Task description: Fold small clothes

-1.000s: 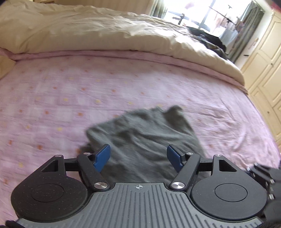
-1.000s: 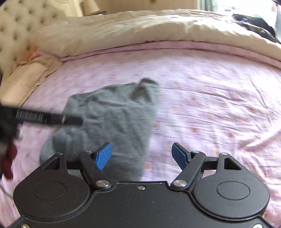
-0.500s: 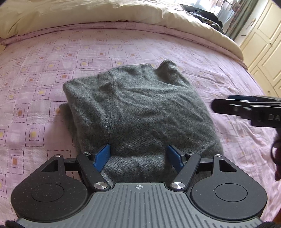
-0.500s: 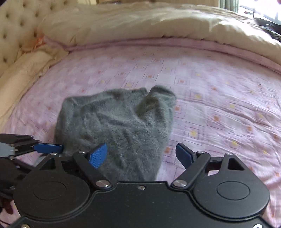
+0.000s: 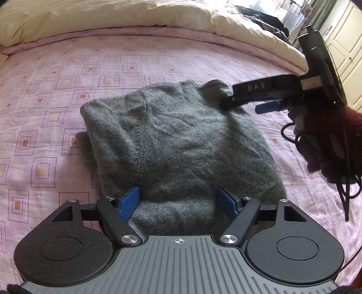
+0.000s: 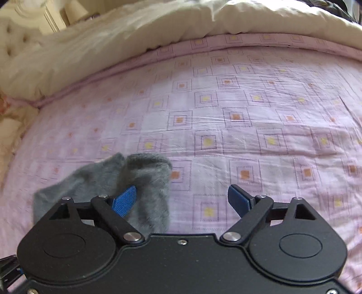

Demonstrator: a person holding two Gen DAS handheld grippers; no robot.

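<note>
A grey knitted garment (image 5: 176,144) lies folded in a rough rectangle on the pink patterned bed sheet (image 5: 67,74). My left gripper (image 5: 178,201) is open, its blue pads at the garment's near edge. My right gripper (image 6: 183,200) is open; its left fingertip sits over the garment's far right corner (image 6: 147,171), its right one over bare sheet. In the left wrist view the right gripper (image 5: 246,104) reaches in from the right, with one black finger (image 5: 262,90) resting on that raised corner.
A cream duvet (image 5: 113,15) is bunched along the far side of the bed. A tufted headboard (image 6: 13,45) stands at the left. Cream wardrobe doors (image 5: 346,45) and dark clothes (image 5: 271,22) lie beyond the bed's right end.
The right gripper has moved forward to the garment's far right corner. The left gripper has held at the near edge. The garment lies the same.
</note>
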